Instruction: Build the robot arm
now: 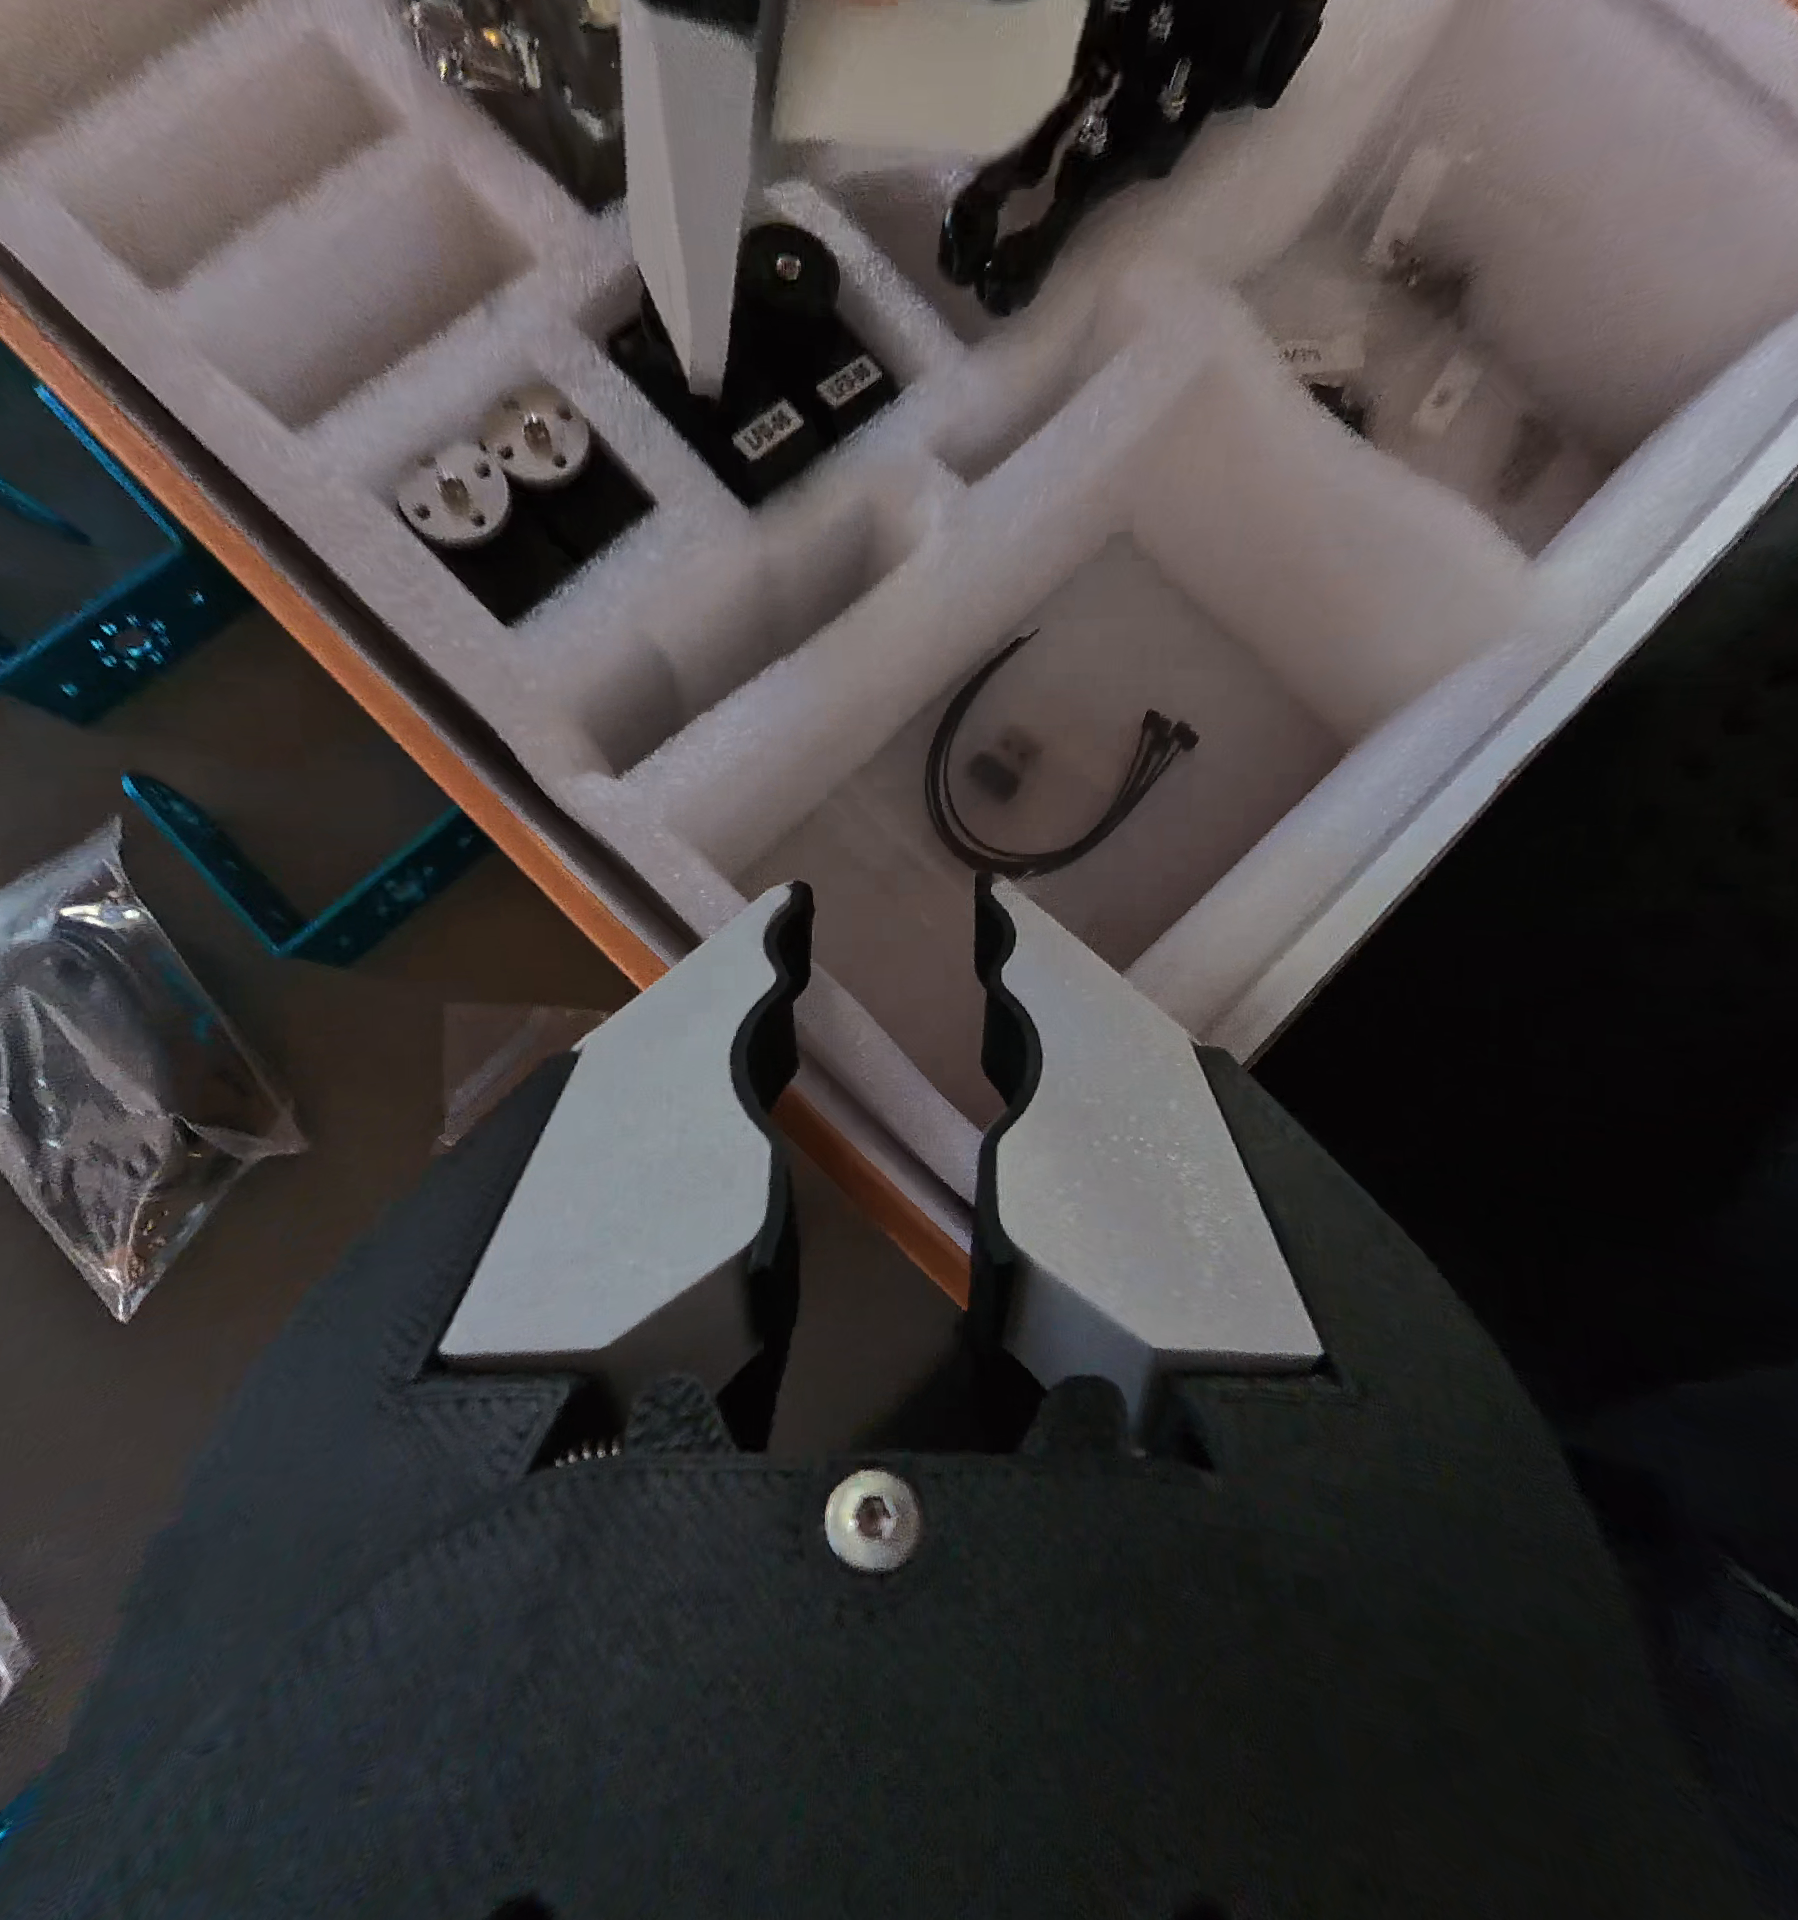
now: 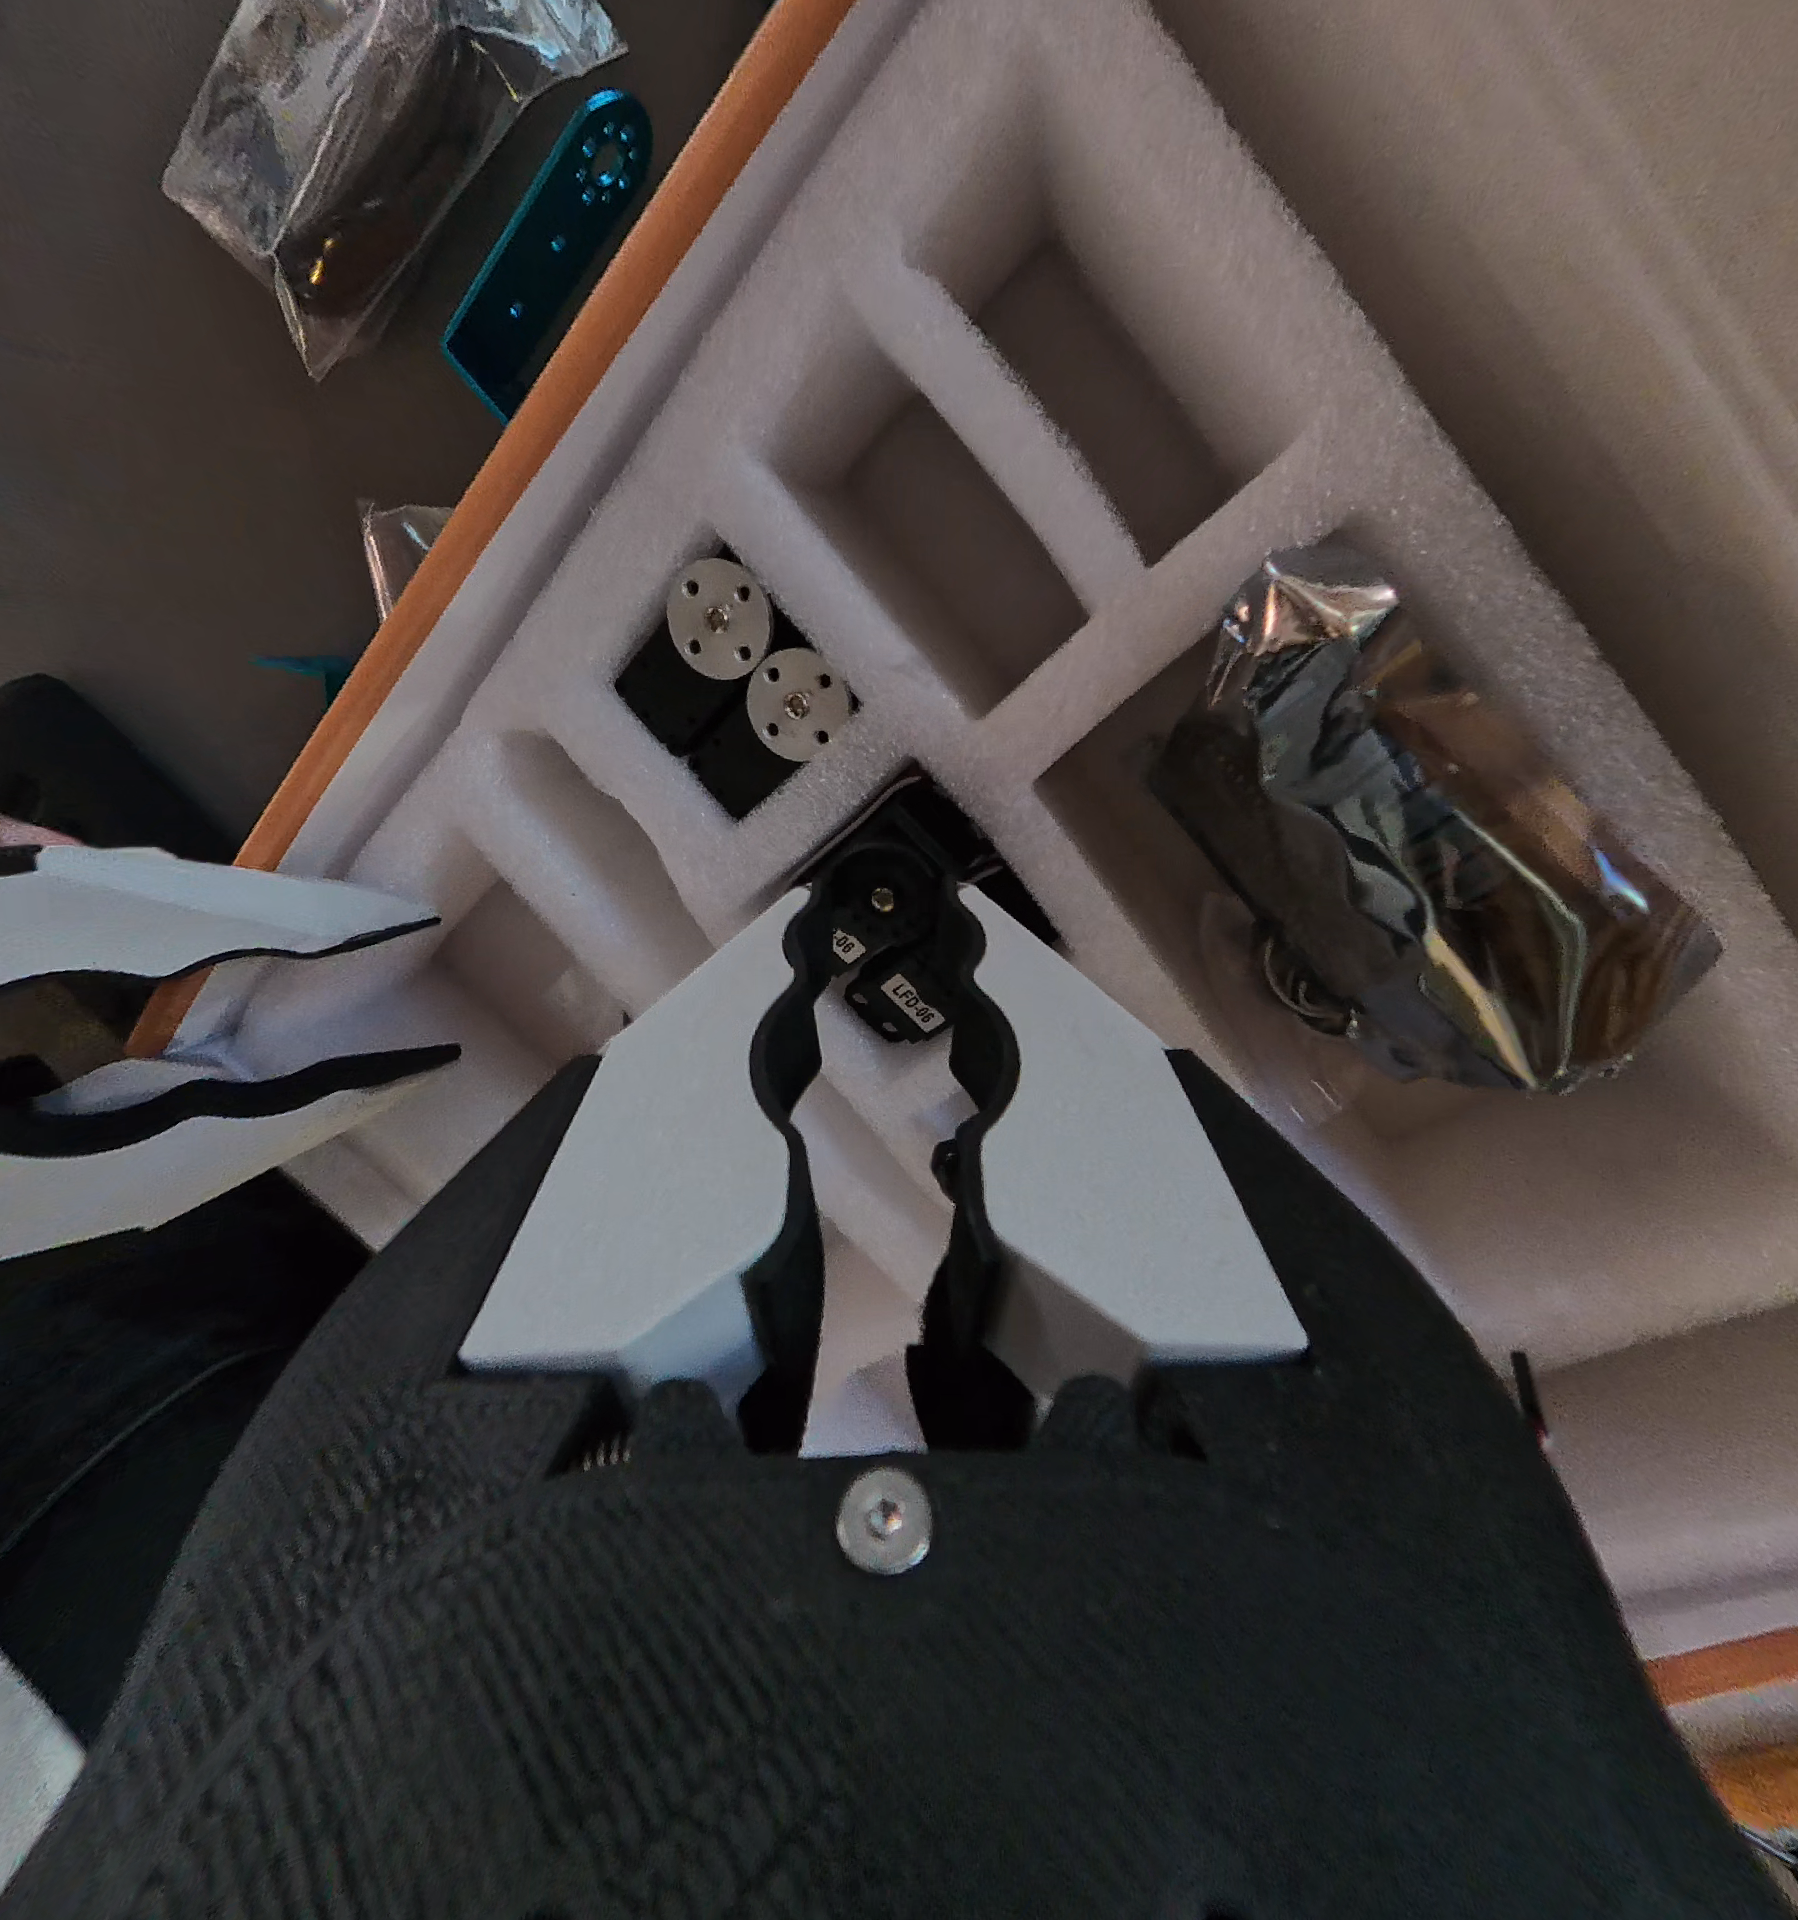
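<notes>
A white foam tray (image 2: 1082, 312) in an orange-edged box holds parts in compartments. My right gripper (image 2: 890, 920) reaches into one compartment and is shut on a black servo (image 2: 879, 899) with a round horn. A second black servo (image 2: 910, 1003) lies beside it. The left wrist view shows a finger of the right gripper (image 1: 692, 208) standing in that compartment. My left gripper (image 1: 890, 904) is open and empty. It hovers over the tray's near corner, above a compartment with black cable ties (image 1: 1040, 769). It also shows at the left of the right wrist view (image 2: 438, 987).
Two servos with silver discs (image 1: 495, 468) sit in the neighbouring compartment. A black claw-like bracket (image 1: 1082, 156) and a bagged part (image 2: 1414, 831) lie in other compartments. Blue metal brackets (image 1: 74, 623) and plastic bags of parts (image 1: 95, 1049) lie on the brown table left of the box. The grippers' ends are close to 12 cm from one another.
</notes>
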The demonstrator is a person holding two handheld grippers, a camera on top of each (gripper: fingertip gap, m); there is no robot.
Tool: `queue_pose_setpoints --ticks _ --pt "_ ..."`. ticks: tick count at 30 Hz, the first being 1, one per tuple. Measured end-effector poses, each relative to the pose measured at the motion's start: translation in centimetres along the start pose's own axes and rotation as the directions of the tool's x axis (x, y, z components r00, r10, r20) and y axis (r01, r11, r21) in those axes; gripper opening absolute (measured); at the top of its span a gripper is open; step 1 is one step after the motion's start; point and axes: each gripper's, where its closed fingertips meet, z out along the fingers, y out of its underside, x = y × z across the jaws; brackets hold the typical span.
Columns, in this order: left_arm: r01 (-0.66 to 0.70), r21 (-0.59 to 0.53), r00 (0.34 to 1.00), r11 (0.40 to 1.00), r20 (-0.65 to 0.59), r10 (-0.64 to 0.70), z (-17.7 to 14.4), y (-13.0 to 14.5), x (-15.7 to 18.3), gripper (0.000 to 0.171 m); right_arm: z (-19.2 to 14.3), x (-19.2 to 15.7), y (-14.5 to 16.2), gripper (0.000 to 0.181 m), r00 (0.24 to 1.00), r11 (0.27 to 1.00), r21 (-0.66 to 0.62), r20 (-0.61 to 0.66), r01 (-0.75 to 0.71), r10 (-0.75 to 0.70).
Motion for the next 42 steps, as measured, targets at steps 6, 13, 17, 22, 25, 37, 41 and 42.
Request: queue_pose_setpoints --ticks 6,13,17,22,25,37,41,42 --pt "0.021 0.044 1.0 0.999 0.013 -0.021 -0.1 0.0 -0.2 0.028 -0.1 0.5 -0.5 0.018 0.994 0.991 -0.137 0.111 -0.006 0.021" --pt "-0.015 0.009 0.998 1.0 0.055 0.015 0.2 0.1 -0.4 0.028 -0.5 -0.5 -0.1 0.019 0.996 0.999 -0.021 -0.077 0.046 -0.048" --pt "-0.018 0.01 0.998 1.0 0.061 0.017 0.2 0.1 -0.4 0.028 -0.8 -1.1 0.1 0.019 0.974 0.991 0.034 -0.193 0.127 -0.119" --pt "-0.009 0.018 0.998 1.0 0.059 0.008 0.2 0.1 -0.5 0.028 -0.8 -0.4 0.0 0.018 0.998 0.998 -0.03 -0.019 0.051 -0.052" --pt "-0.016 0.01 0.998 1.0 0.064 0.015 0.2 0.2 -0.5 0.028 -1.0 -0.1 -0.3 0.015 0.996 0.997 -0.072 0.087 0.015 -0.008" --pt "-0.004 0.022 0.998 1.0 0.059 0.003 0.2 0.1 -0.6 0.028 -3.2 -0.1 -2.2 0.025 0.988 0.988 0.09 0.077 0.125 -0.132" --pt "0.001 0.022 0.998 1.0 0.062 -0.002 0.2 0.1 -0.6 0.028 -0.6 -0.4 -0.9 0.027 0.984 0.98 0.11 -0.085 0.166 -0.157" --pt "0.002 0.023 0.998 1.0 0.063 -0.003 0.2 0.1 -0.7 0.028 0.0 -0.3 -0.5 0.029 0.979 0.98 0.09 -0.121 0.176 -0.165"
